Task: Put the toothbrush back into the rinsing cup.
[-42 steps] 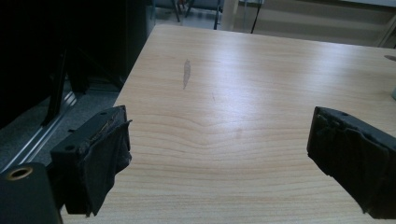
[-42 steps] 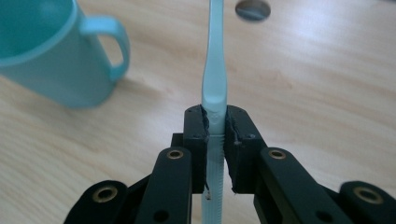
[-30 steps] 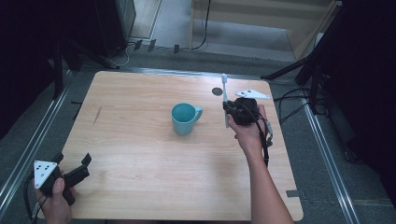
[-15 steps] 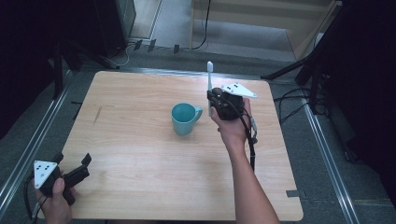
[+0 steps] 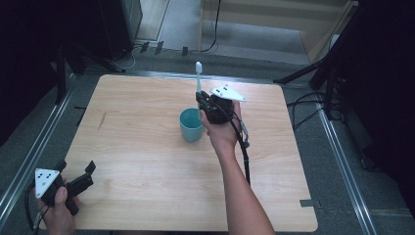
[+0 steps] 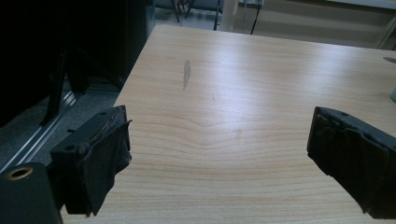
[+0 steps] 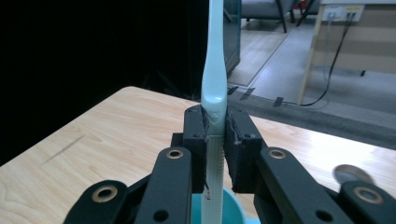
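Wooden table (image 5: 147, 161), pale grain, one dark scuff toward its far-left part; grey floor and metal rails around it, cables beyond the far edge.

Item: teal cup (image 5: 191, 125), standing upright near the table's middle, mouth open upward. Take it as your landmark.

Item: toothbrush (image 5: 198, 81), pale blue-green handle, white bristle end uppermost. Its long axis runs close to vertical, and the lower end hangs directly over the cup's mouth; in the right gripper view (image 7: 213, 70) the ribbed lower handle points down toward the teal rim. Whether the tip already sits below the rim, you cannot tell.

Item: your right gripper (image 5: 208, 105), just right of the cup and above it. Fingers (image 7: 193, 140) pressed onto the toothbrush handle from both sides, pinching it low on its length.

Item: your left gripper (image 5: 78, 178), well apart from the cup, at the table's near-left corner. Fingers (image 6: 100, 156) spread wide, nothing between them but bare wood.

Note: likely next step is a straight drop into the cup. Your right hand is the nearer one, and the brush is already lined up with the opening.
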`<state>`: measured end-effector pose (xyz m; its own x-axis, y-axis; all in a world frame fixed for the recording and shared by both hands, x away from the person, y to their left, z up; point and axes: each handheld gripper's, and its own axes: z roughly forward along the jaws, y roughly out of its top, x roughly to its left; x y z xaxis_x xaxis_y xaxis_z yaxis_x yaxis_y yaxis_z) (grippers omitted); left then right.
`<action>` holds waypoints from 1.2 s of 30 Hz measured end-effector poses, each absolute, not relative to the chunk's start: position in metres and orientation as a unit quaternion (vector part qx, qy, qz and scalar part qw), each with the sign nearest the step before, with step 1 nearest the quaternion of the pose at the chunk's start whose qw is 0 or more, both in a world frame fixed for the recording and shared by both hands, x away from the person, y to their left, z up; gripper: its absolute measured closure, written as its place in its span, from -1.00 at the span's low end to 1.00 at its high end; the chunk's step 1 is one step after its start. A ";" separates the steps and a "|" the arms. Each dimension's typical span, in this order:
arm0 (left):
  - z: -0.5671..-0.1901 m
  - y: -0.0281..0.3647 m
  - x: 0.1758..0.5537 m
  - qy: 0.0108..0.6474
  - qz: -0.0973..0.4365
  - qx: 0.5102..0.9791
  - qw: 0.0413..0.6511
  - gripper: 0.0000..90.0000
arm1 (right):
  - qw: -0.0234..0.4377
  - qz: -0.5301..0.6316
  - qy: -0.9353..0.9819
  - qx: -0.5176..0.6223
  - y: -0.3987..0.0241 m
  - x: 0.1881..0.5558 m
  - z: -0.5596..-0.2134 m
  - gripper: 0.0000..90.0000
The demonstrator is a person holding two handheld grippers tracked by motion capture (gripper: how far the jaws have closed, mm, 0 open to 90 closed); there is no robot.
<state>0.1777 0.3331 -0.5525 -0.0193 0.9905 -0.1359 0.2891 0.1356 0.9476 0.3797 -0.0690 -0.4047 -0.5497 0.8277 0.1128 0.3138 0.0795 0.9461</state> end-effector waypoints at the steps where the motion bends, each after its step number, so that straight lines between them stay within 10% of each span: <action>1: -0.552 0.333 0.178 0.601 0.385 0.533 0.454 -0.87 | 0.237 0.540 0.696 0.410 -0.067 0.380 -0.406 0.77; 36: -0.553 0.333 0.178 0.600 0.385 0.533 0.456 -0.87 | 0.214 0.461 0.743 0.435 -0.051 0.379 -0.478 0.76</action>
